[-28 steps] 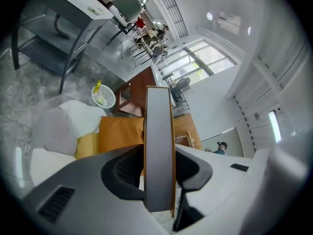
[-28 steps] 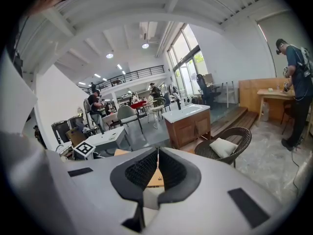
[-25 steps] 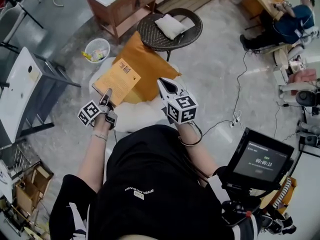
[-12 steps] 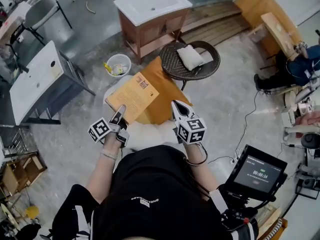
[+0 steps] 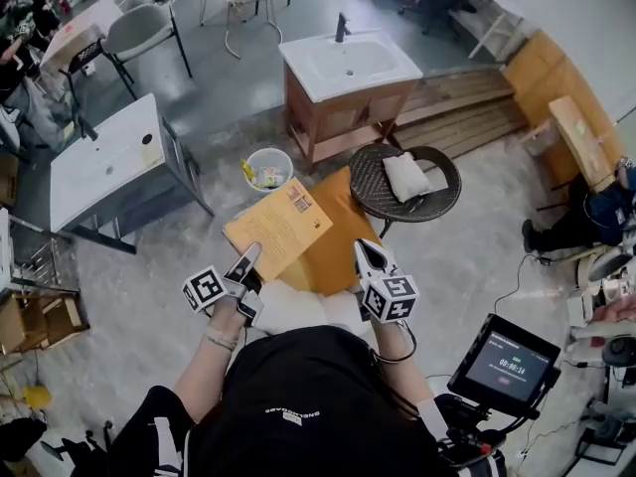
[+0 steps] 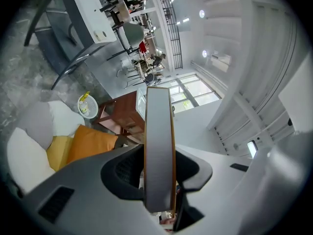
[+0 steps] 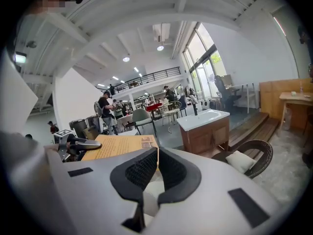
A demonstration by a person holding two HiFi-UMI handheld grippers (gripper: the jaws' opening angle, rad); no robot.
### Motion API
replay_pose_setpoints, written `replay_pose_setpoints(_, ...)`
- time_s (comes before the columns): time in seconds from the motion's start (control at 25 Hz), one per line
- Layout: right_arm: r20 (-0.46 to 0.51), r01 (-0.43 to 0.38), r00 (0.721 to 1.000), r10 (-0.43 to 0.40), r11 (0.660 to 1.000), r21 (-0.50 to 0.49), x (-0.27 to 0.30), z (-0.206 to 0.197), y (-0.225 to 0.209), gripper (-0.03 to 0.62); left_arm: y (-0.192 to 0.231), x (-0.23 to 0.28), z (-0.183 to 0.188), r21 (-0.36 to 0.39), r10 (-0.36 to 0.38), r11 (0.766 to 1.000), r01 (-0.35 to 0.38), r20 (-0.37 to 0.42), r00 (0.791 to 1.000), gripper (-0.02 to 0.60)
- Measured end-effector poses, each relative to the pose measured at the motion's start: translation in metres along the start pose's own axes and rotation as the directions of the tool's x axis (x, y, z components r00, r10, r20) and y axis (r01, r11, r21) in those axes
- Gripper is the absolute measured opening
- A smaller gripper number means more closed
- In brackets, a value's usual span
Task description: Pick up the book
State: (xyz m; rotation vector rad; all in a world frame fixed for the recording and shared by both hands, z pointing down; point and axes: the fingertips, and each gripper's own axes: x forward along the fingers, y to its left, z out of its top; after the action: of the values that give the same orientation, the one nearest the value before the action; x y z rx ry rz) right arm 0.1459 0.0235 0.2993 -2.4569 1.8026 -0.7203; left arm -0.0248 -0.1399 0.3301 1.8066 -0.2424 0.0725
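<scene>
Across the grey floor (image 5: 447, 237), a basin cabinet (image 5: 348, 82) stands at the far side, with a white table (image 5: 99, 162) to its left. Nearer the person, a round wicker table (image 5: 370, 189) carries a pale pillow (image 5: 405, 175). Just beside that table lies an orange cushion (image 5: 336, 251), with a white pouf (image 5: 298, 306) at its near edge. The book (image 5: 278, 229) is held roughly flat, orange cover up, over the cushion's left side. It seems to hang clear of the cushion, though the steep view makes that hard to judge. A small bin (image 5: 268, 169) stands on the floor beyond the book. The left gripper (image 5: 248, 258) pinches the book at its near edge. In the left gripper view the book runs edge-on between the fingers, both pads against it. The right gripper (image 5: 366, 248) hovers over the cushion, to the right of the book and apart from it, its fingers pressed together on nothing.
</scene>
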Motion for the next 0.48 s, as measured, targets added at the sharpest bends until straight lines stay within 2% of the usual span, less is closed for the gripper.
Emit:
replay_pose_setpoints(0.08, -0.002, -0.018, 1.000, 0.018, 1.000, -0.004, 0.008, 0.012, -0.006, 0.026, -0.013, 0.003, 0.009, -0.010, -0.013, 1.000, 0.014, 0.028, 1.000, 0.155)
replay_pose_setpoints(0.28, -0.009, -0.054, 0.999, 0.054, 0.998, -0.025, 0.019, 0.018, -0.007, 0.026, -0.033, -0.005, 0.021, -0.038, -0.097, 0.994, 0.101, 0.105, 0.990, 0.155)
replay_pose_setpoints(0.48, -0.016, -0.099, 0.995, 0.098, 0.994, -0.050, 0.028, 0.024, 0.000, 0.026, -0.035, -0.020, 0.025, -0.037, -0.057, 0.997, 0.064, 0.152, 0.987, 0.155)
